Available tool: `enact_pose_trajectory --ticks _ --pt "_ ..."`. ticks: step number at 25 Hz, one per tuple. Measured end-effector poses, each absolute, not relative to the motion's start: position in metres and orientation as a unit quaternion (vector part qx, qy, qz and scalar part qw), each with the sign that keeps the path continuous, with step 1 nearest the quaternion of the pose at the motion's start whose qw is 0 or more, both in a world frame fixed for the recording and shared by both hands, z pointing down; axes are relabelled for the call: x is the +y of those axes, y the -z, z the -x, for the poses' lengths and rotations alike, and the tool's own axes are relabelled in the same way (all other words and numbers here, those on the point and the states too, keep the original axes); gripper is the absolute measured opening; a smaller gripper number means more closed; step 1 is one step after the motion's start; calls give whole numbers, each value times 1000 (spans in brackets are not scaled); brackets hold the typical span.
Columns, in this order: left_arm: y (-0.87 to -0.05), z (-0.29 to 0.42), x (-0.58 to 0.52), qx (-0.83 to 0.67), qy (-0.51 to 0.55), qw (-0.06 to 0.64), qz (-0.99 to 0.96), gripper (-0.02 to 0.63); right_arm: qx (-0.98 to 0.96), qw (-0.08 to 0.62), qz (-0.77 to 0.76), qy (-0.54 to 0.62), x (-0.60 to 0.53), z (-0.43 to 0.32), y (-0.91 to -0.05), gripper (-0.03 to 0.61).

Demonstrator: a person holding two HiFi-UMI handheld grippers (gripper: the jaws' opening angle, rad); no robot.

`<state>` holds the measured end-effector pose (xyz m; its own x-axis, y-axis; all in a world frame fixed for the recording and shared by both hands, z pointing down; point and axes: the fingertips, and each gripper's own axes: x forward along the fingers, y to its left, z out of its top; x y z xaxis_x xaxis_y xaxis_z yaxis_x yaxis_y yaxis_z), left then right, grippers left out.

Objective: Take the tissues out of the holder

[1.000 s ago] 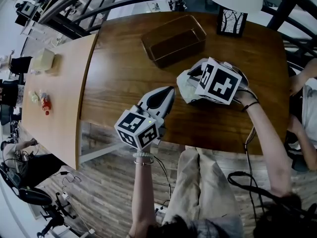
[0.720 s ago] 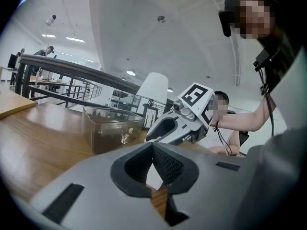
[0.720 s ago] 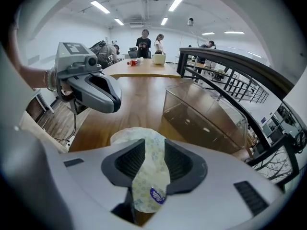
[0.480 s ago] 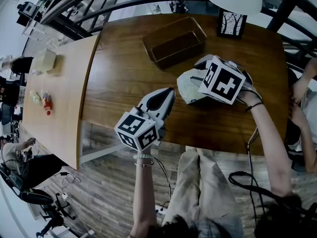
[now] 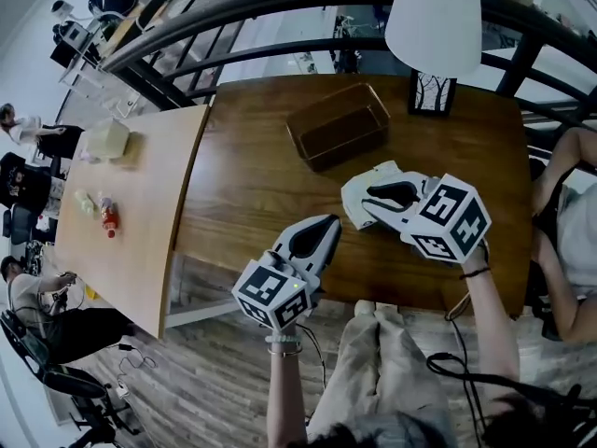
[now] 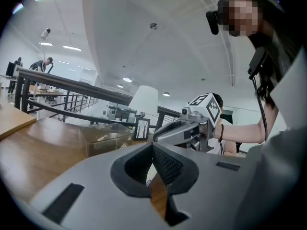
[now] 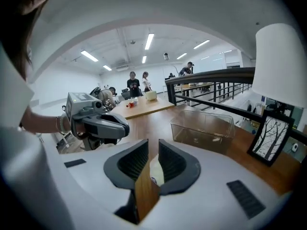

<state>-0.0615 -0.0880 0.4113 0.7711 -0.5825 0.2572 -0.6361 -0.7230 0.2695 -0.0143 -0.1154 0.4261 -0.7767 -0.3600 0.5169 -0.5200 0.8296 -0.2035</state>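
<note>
The brown table (image 5: 242,175) carries the clear holder (image 5: 338,127), which looks empty. The right gripper (image 7: 153,152) hangs on the person's side of the holder. Its jaws have just been closing and now stand apart, not pinching the pale tissue that shows in the gap. The left gripper (image 6: 153,150), farther from the holder, has its jaws together and is empty. The tissue pack (image 5: 352,203) lies on the wood directly under the right gripper, so this hand is nearer. Its long axis is half hidden.
</note>
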Motion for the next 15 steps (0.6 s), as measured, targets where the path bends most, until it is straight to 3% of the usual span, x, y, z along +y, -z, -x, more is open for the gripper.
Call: enact_pose_trajectory --ticks 3,15 --pt "-394 56 -74 -322 -66 167 -930 8 -930 203 -264 -158 -100 19 -408 26" --pt "-321 44 -34 -280 -45 106 -953 8 -928 89 -335 -139 -56 13 -320 12"
